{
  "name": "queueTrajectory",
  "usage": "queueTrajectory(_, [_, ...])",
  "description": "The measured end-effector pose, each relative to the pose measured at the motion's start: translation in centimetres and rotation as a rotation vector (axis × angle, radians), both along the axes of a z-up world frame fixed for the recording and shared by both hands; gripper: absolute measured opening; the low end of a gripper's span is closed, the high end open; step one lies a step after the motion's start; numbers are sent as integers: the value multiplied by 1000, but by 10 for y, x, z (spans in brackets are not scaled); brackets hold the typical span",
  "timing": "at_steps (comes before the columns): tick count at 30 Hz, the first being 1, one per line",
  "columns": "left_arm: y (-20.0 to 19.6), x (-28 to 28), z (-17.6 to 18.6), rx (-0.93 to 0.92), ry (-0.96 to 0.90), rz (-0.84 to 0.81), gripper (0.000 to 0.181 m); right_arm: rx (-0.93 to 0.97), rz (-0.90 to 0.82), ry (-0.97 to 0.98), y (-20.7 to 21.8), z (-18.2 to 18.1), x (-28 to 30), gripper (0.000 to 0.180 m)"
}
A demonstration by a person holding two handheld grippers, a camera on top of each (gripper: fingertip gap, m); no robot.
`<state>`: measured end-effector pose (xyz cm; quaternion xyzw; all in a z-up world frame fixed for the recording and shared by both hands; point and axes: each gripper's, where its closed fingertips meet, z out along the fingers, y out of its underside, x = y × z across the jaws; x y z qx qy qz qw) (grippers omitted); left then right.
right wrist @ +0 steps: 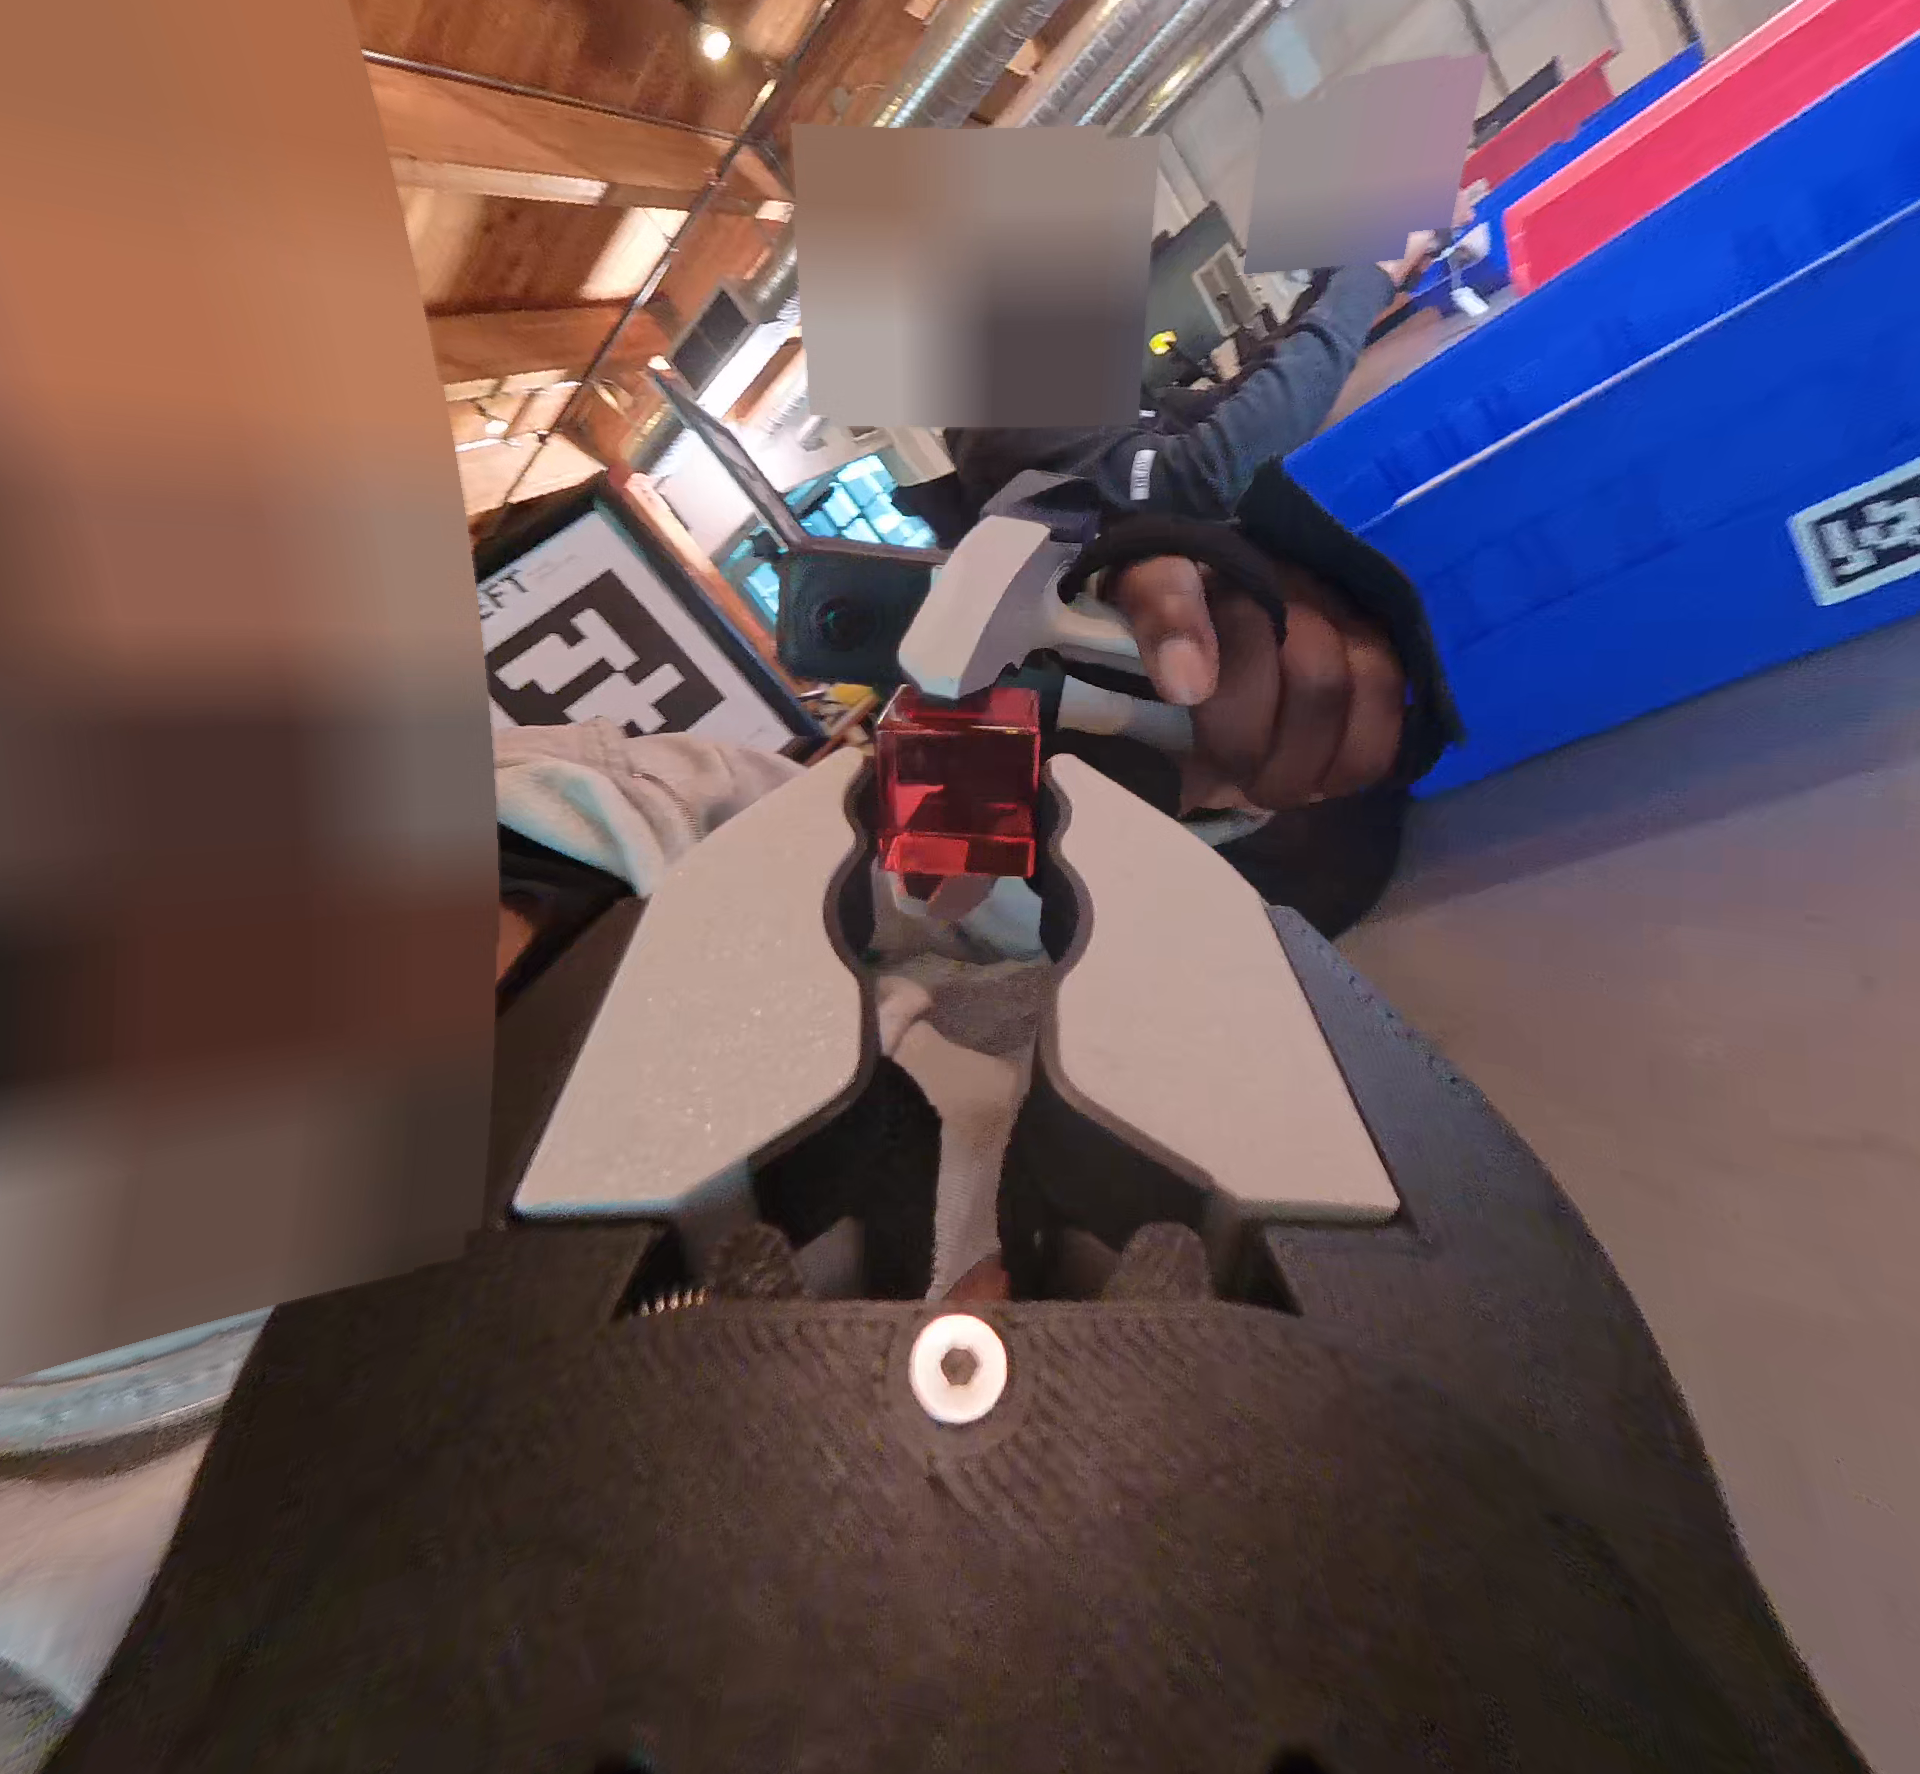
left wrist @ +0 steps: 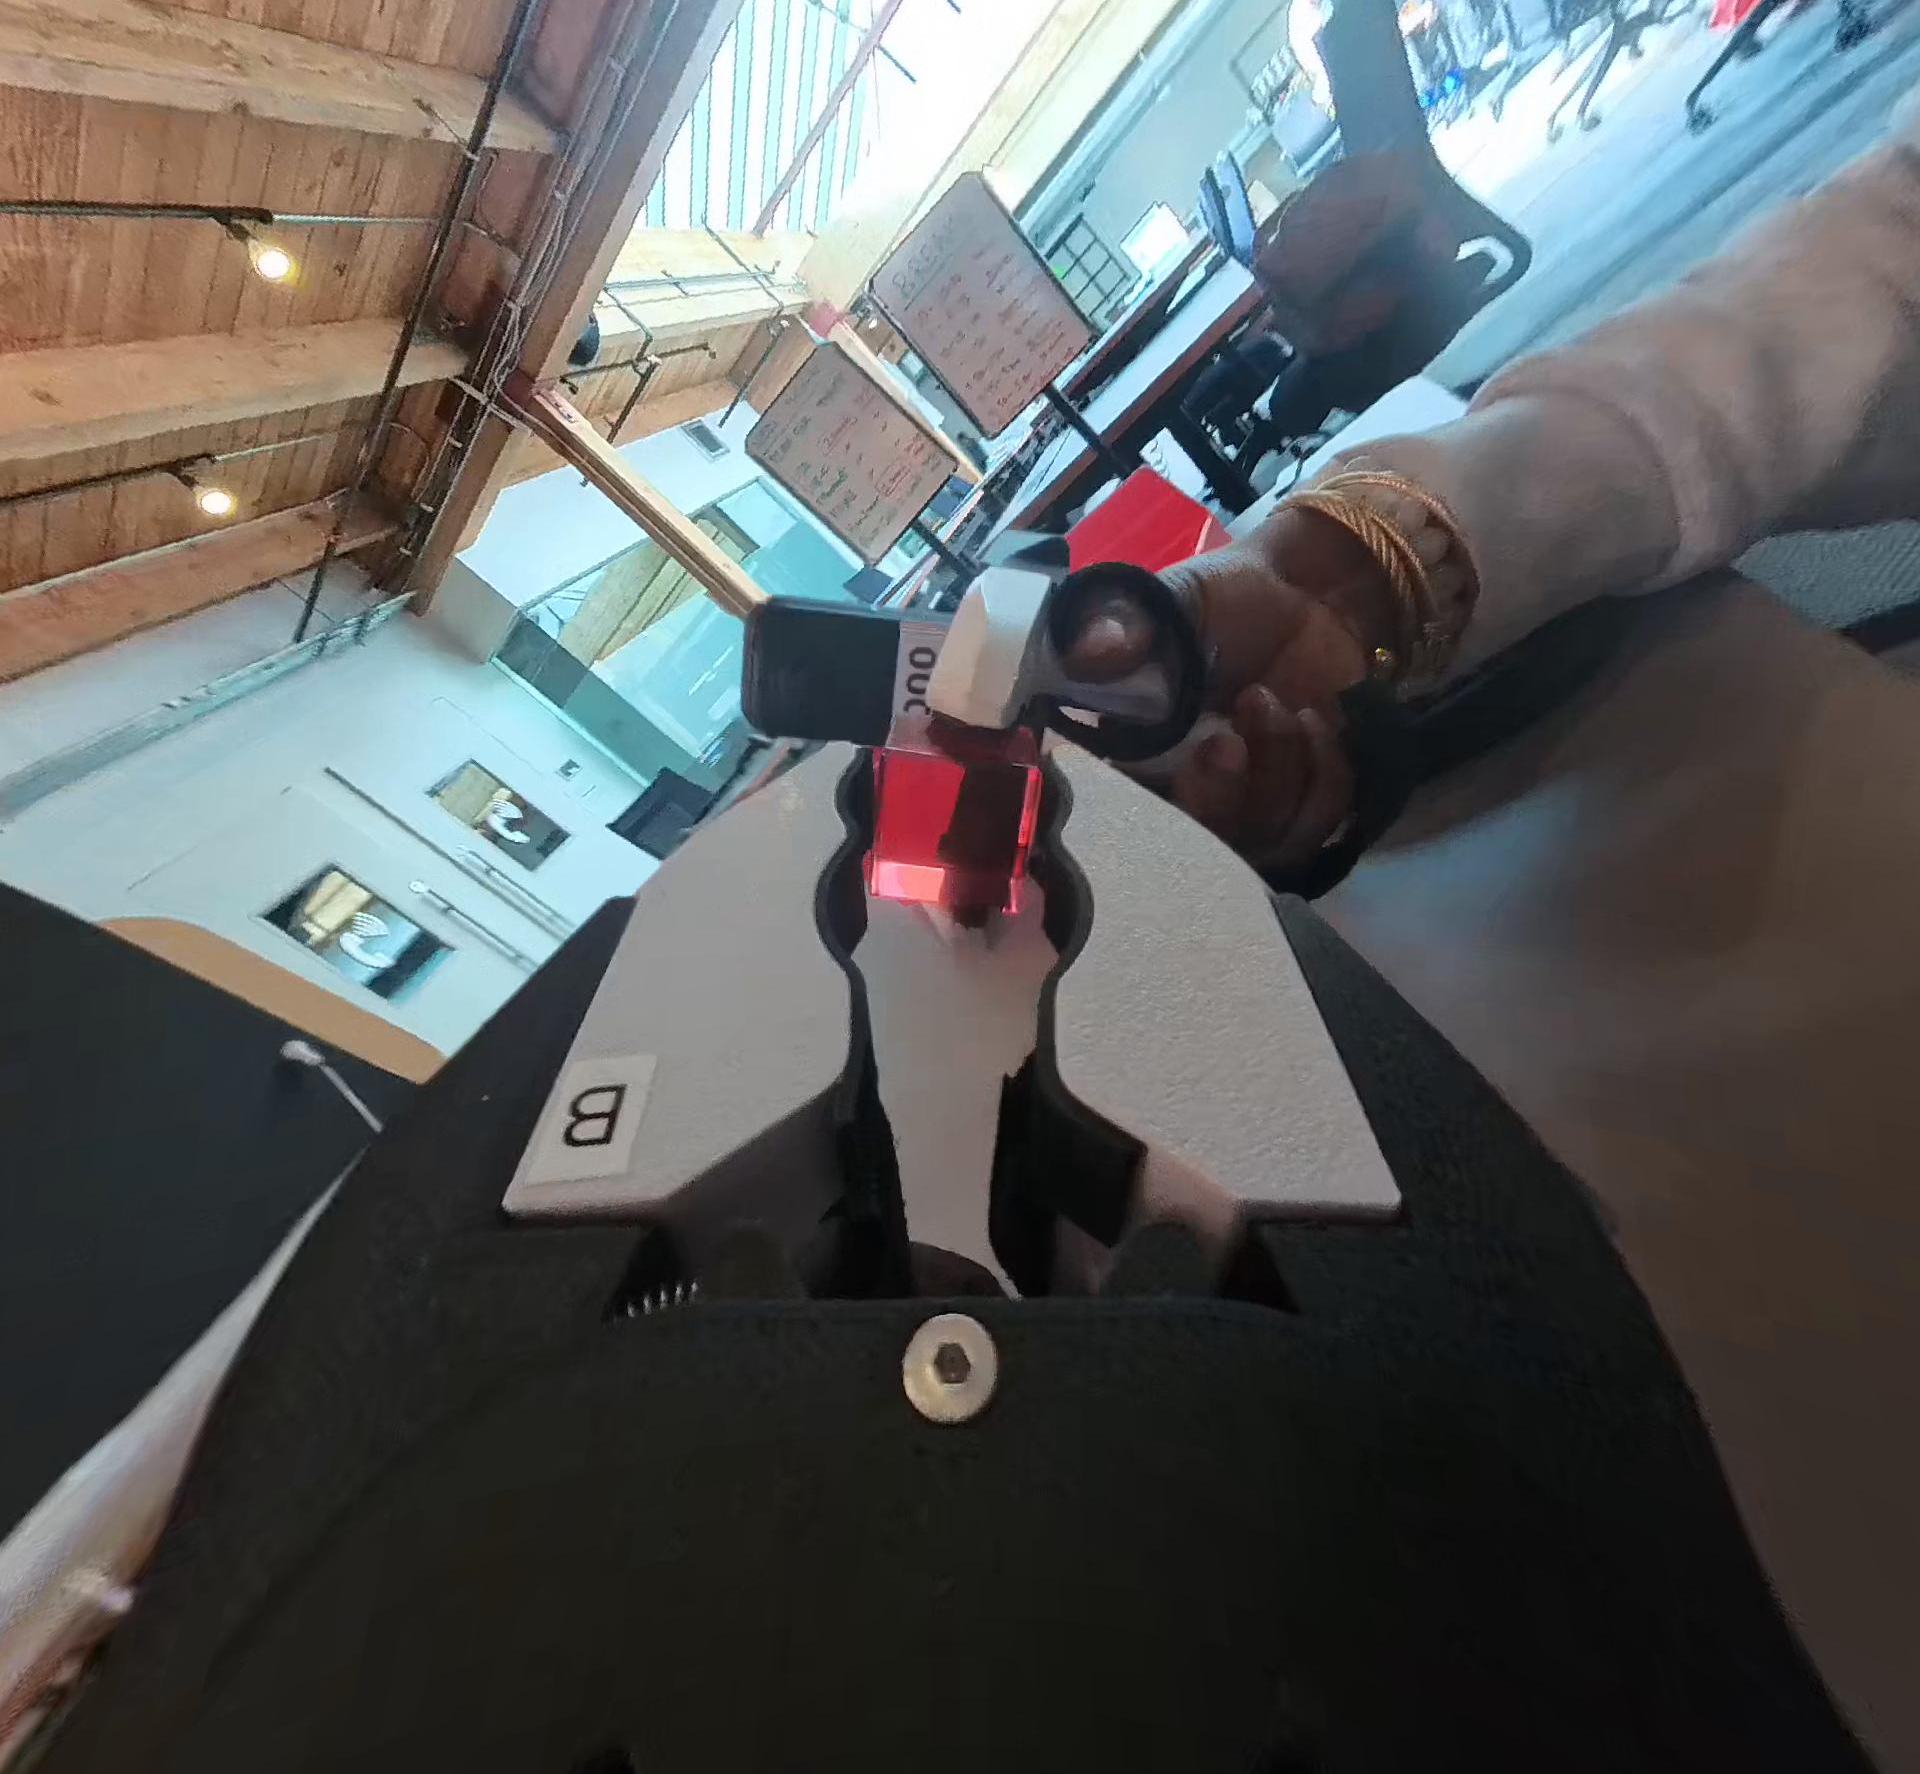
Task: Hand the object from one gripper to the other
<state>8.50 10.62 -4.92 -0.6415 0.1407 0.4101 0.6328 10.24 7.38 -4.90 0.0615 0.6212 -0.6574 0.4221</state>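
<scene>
A red see-through cube point(left wrist: 935, 831) is held up in the air between both grippers. In the left wrist view my left gripper point(left wrist: 956, 789) is closed on its two sides. The right gripper's grey upper finger point(left wrist: 987, 654) lies on the cube's top, and its lower finger shows under it. In the right wrist view my right gripper point(right wrist: 956, 789) is closed on the cube point(right wrist: 956, 779) the same way. The left gripper's grey finger point(right wrist: 966, 623) presses on top, a hand behind it.
A hand with gold bracelets point(left wrist: 1382, 561) holds the right gripper. Whiteboards point(left wrist: 977, 301) and desks stand far behind. Blue and red bins point(right wrist: 1662, 436) stand to the right on a grey table point(right wrist: 1662, 997). A black-and-white marker board point(right wrist: 603, 654) stands behind.
</scene>
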Motion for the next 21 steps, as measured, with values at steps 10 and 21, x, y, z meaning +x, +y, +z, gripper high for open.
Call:
queueTrajectory(10, [-32, -27, -44, -202, -80, -64, 29, 140, -216, 122, -20, -34, -24, 29])
queueTrajectory(21, [-38, -26, 13, 154, -326, 23, 50, -79, -248, 169, 2, 5, -29, 28])
